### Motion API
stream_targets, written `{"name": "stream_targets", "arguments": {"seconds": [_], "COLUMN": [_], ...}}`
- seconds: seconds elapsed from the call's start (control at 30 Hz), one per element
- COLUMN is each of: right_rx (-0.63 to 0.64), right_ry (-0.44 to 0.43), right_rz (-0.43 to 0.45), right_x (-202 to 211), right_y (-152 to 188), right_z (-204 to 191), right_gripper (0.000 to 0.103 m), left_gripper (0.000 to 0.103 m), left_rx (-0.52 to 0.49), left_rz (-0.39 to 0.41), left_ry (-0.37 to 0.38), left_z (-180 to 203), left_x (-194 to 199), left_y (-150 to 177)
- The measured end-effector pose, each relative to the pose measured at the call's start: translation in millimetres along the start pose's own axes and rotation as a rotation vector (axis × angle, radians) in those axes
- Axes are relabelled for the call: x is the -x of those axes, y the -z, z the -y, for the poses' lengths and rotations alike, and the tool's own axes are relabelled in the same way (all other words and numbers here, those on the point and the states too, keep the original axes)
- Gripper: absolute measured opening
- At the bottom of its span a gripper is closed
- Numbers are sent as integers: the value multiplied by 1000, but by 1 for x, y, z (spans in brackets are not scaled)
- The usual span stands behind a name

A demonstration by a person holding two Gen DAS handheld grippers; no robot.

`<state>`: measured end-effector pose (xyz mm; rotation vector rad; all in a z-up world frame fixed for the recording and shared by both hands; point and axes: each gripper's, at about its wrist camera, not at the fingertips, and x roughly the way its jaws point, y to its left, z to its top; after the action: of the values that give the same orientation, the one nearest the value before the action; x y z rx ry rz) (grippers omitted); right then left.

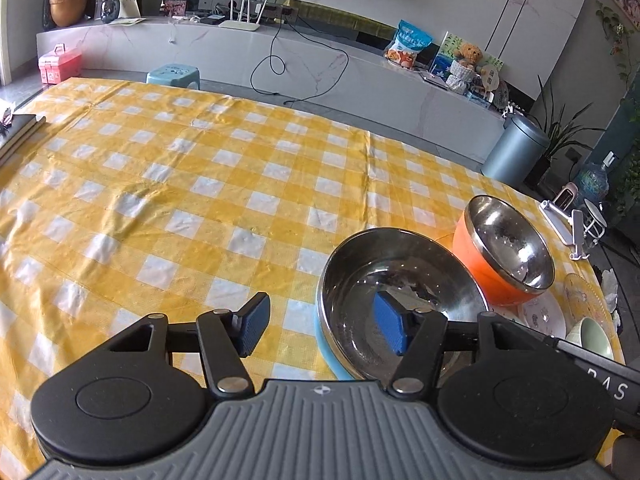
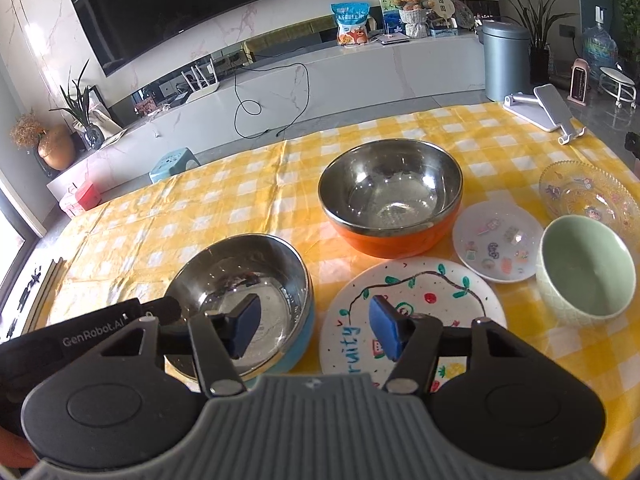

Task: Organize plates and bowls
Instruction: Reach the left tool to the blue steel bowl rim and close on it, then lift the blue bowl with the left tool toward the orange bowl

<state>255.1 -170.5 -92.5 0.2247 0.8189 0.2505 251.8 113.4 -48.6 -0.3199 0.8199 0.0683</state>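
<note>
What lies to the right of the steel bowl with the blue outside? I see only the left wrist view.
Observer: A large painted plate with fruit drawings lies close beside that blue bowl.
Operator: Where is the right gripper?
Observer: The right gripper is open, with one finger over the bowl and the other over the plate.
Operator: Is the green bowl empty?
Observer: Yes, the green bowl shows its whole inside here, with nothing in it.

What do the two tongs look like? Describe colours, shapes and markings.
Both tongs, left and right, match: a ribbed grey body, round black discs at the sides, black linkage arms with silver rivets, blue textured pads. White "GenRobot.AI" lettering marks the left one's black housing.
</note>
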Motion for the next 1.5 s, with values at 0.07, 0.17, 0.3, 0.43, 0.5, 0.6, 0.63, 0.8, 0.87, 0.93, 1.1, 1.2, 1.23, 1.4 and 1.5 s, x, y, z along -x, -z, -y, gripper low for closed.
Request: {"name": "stream_targets", "arguments": {"seconds": [0.07, 0.17, 0.3, 0.43, 0.5, 0.6, 0.63, 0.8, 0.87, 0.93, 1.1, 1.2, 1.23, 1.4, 1.5], "right_rx": [1, -9, -20, -11, -7, -1, -6, -16, -14, -9, -9, -7, -7, -5, -10], "right_ry": [2, 0, -4, -16, -24, -7, -6, -10, -14, -22, -43, -53, -58, -74, -88], "right_rz": [-10, -30, -49, -40, -41, -39, -41, -39, -32, -25, -23, -22, -21, -23, -34], "right_x": [-6, -15, -22, -22, -22, -21, -20, -11, -3, 6, 31, 45, 51, 70, 78], "right_y": [0, 2, 5, 6, 6, 7, 7, 9, 10, 11, 21, 29, 33, 49, 58], "right_z": [-1, -1, 0, -2, -4, -6, -5, -3, -3, -5, -5, -5, -4, -1, 3], "right_gripper": [52, 41, 24, 19, 13, 10, 10, 8, 8, 8, 8, 8, 8, 8, 8], "left_gripper": [57, 43, 26, 18, 18, 17, 17, 17, 17, 17, 17, 17, 17, 17, 17], "left_rx": [-1, -5, -23, -42, -51, -58, -59, -52, -43, -32, -23, -10, -5, 11, 19], "left_rz": [-19, -41, -63, -65, -67, -72, -74, -65, -56, -52, -42, -32, -29, -18, -19], "left_ry": [-1, 1, 1, 6, -2, -6, -8, -2, 2, 5, 8, 11, 11, 14, 13], "left_z": [0, 1, 3, 7, 9, 10, 11, 10, 10, 9, 7, 5, 5, 2, 1], "left_x": [-5, -12, -18, -18, -18, -16, -15, -2, 7, 17, 43, 58, 62, 81, 88], "left_y": [2, 3, 5, 5, 5, 6, 6, 9, 11, 14, 25, 33, 36, 51, 60]}}
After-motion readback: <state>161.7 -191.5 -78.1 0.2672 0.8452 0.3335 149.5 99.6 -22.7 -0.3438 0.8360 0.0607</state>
